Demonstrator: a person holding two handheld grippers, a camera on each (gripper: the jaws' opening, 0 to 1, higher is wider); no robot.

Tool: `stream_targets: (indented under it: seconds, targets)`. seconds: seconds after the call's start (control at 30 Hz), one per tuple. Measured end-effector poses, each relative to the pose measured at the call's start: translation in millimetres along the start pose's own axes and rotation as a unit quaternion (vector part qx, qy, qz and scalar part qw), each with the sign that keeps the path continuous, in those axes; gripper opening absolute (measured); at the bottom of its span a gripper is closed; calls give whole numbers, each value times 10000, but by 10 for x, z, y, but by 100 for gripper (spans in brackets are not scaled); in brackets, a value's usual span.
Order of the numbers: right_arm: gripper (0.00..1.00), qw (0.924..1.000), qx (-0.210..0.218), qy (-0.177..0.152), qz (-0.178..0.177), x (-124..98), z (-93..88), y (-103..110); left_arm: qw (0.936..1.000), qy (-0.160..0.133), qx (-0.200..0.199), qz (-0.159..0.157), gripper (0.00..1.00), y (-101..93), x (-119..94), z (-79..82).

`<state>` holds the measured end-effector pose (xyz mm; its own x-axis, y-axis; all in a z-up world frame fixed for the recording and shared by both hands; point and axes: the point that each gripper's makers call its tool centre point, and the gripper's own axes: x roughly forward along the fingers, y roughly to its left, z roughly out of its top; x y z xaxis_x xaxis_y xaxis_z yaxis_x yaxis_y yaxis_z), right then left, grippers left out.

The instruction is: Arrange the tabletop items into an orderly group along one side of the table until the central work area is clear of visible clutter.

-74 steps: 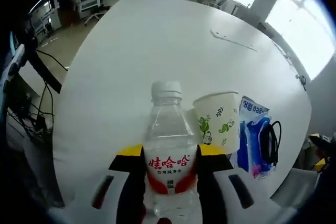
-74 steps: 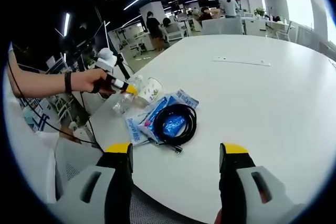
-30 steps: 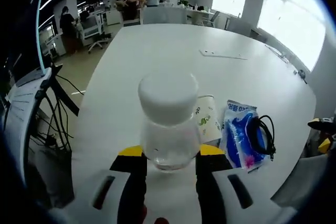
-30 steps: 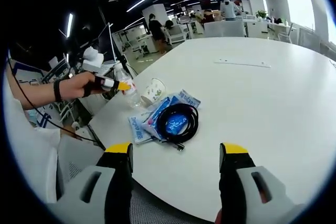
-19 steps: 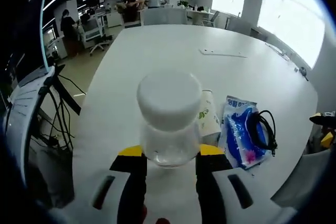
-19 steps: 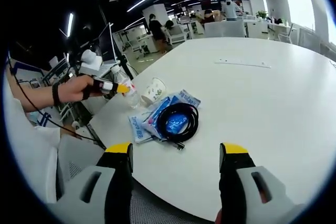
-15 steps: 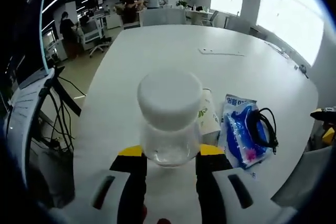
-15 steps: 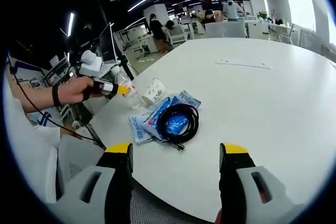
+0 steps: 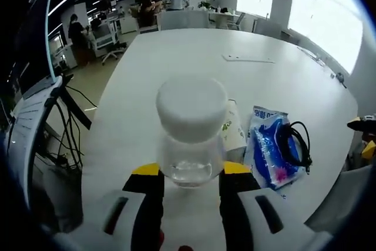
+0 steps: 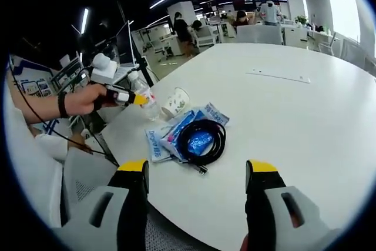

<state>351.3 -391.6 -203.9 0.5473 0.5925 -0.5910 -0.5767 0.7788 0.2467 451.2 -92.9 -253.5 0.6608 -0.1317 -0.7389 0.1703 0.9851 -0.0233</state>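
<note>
Lifted since earlier, water bottle (image 9: 190,145) stays clamped in left claw (image 9: 189,174) (seemingly off-table); right claw (image 10: 197,174) gapes.

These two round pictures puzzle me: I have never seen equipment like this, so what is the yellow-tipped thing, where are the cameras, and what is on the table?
No robot here: a person holds a hand-operated gripper in each hand, and a fisheye camera rides on each, looking along its two yellow-tipped jaws. In the left gripper view, the left gripper clamps a clear water bottle with a white cap, seen from nearly above. In the right gripper view, the right gripper is open and holds nothing; farther off you see the person's hand with that bottle. On the white table lie a paper cup with a leaf print, blue packets and a coiled black cable on top of them, all near one edge.
</note>
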Motion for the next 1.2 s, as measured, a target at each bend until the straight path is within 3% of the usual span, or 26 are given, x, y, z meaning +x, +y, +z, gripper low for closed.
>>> stream_targets:
  seconds: [0.37,0.67,0.93,1.2]
  targets:
    - [66,9998,11,-106,140,29,73,-62,9998,118,53,-176,37,23,13,-2]
    - [66,9994,70,-116,331,113,23,-142,9980,76,440,-456,38,18,25,15]
    - [66,9983,-88,88,562,280,-98,-58,9947,-17,706,-741,43,7,7,74]
    - [66,9967,-227,198,756,390,-103,38,9922,-30,924,-831,42,-31,2,79]
